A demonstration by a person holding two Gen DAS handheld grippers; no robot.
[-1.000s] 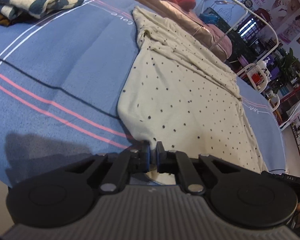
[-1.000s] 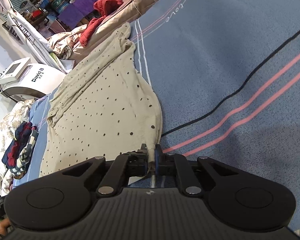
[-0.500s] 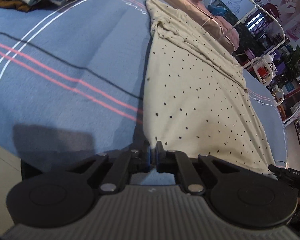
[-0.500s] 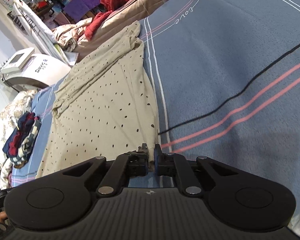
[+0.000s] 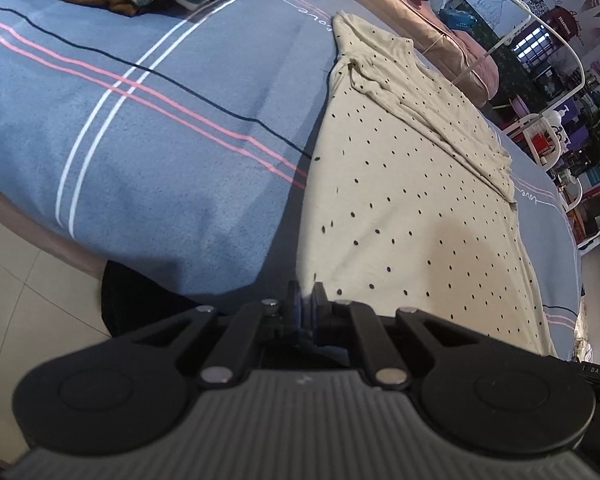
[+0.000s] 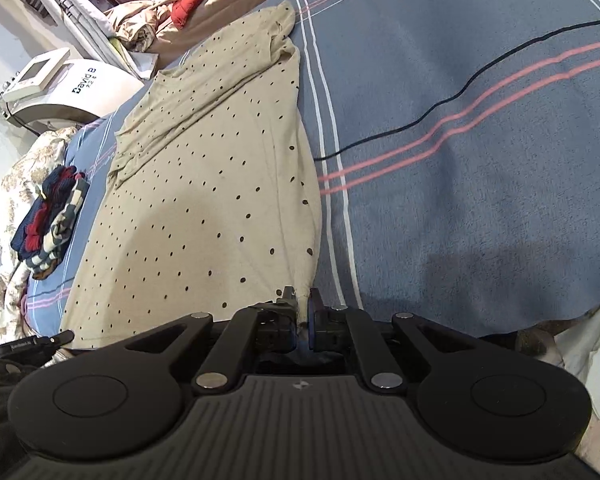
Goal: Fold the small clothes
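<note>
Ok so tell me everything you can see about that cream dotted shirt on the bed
The cream shirt looks like thin, soft knit, scattered with small dark dots. It lies spread mostly flat along the blue striped bedcover, its far end rumpled into folds near a sleeve. Its near hem is pinched at two corners: the left gripper is shut on one, the right gripper on the other, drawing the fabric smooth between them.
</note>
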